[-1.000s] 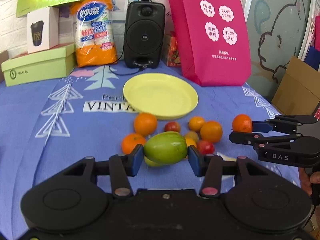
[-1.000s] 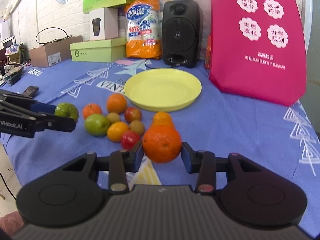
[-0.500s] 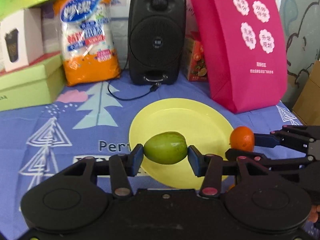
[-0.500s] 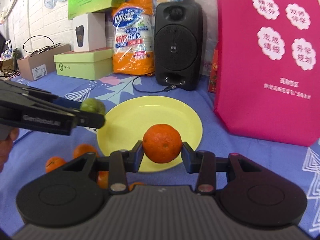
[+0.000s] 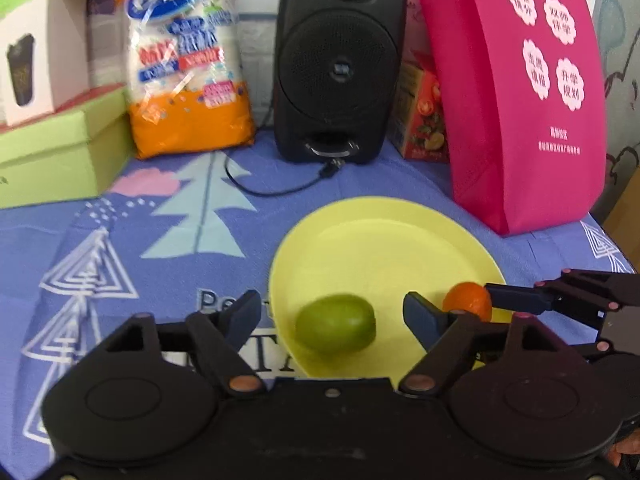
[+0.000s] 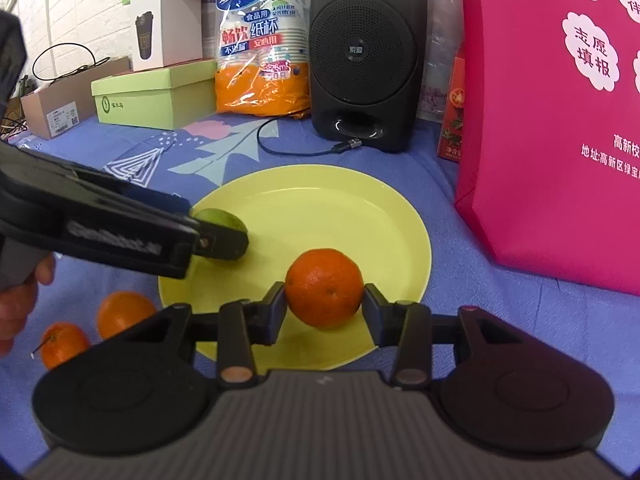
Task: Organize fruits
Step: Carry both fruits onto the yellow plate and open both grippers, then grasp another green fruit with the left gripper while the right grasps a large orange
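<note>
Yellow plate [image 5: 384, 236] bears green fruit [image 5: 335, 328], half-hidden beside left gripper [image 6: 224, 240].

The left gripper [image 5: 333, 316] is hanging low with its jaws spread wide, neither finger touching anything. The right gripper [image 6: 324, 306] is sitting level beside it, to its right, its two pads [image 6: 277, 300] pressing in from either side on what it carries. A bare hand [image 6: 20, 300] is showing behind the left gripper's body.
</note>
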A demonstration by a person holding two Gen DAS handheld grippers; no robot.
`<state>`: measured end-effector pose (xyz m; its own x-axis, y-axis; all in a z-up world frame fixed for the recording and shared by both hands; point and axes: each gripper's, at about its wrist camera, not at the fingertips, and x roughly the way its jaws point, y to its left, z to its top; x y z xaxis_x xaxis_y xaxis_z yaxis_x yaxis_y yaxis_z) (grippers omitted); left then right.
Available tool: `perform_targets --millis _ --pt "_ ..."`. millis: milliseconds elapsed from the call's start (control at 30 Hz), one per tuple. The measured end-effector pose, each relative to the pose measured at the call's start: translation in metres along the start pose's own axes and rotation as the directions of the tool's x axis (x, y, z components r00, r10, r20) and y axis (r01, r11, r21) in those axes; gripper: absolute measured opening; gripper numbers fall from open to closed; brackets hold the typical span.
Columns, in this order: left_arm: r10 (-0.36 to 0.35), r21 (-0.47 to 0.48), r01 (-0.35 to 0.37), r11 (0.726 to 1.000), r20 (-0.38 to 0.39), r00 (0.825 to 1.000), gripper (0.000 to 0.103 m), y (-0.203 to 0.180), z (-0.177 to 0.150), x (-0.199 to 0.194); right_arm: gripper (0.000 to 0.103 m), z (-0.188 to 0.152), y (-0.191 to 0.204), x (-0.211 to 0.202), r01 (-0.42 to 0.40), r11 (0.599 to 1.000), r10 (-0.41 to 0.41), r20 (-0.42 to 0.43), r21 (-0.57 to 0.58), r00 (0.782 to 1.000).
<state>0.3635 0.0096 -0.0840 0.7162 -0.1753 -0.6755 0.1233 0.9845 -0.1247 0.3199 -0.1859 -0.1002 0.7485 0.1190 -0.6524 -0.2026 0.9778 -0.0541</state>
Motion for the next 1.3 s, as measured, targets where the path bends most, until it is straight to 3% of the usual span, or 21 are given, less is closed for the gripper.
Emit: perform_targets --millis 233,400,600,700,867,1033,1300 --pt "-0.003 -0.016 0.005 1.000 0.071 0.997 0.079 0.009 -0.013 -0.064 0.049 -0.004 -0.003 -0.051 0.023 0.999 -0.025 0.090 0.023 0.996" --pt "0.016 -0.003 -0.016 1.000 0.132 0.991 0.079 0.005 -0.050 -0.116 0.054 -0.025 0.000 -0.105 0.005 0.997 -0.017 0.164 0.074 0.986" --pt "0.032 0.047 -0.040 0.998 0.148 0.988 0.079 -0.018 -0.106 -0.155 0.054 -0.062 0.015 -0.150 -0.039 0.995 0.020 0.191 0.097 0.981" --pt "0.035 0.087 -0.046 0.995 0.127 0.991 0.079 -0.034 -0.131 -0.158 0.054 -0.080 0.027 -0.158 -0.066 0.995 0.051 0.174 0.079 0.983" --pt "0.025 0.099 -0.032 0.995 0.078 0.997 0.072 -0.045 -0.153 -0.145 0.054 -0.103 0.037 -0.159 -0.007 0.999 0.000 0.126 0.053 0.992" --pt "-0.006 0.069 0.002 0.998 0.059 0.998 0.062 -0.044 -0.154 -0.131 0.060 -0.110 0.026 -0.155 0.000 0.996 -0.010 0.109 0.091 0.994" --pt "-0.014 0.043 0.012 0.999 0.049 0.999 0.062 -0.041 -0.144 -0.110 0.062 -0.106 0.032 -0.139 0.020 0.999 -0.022 0.083 0.031 0.996"
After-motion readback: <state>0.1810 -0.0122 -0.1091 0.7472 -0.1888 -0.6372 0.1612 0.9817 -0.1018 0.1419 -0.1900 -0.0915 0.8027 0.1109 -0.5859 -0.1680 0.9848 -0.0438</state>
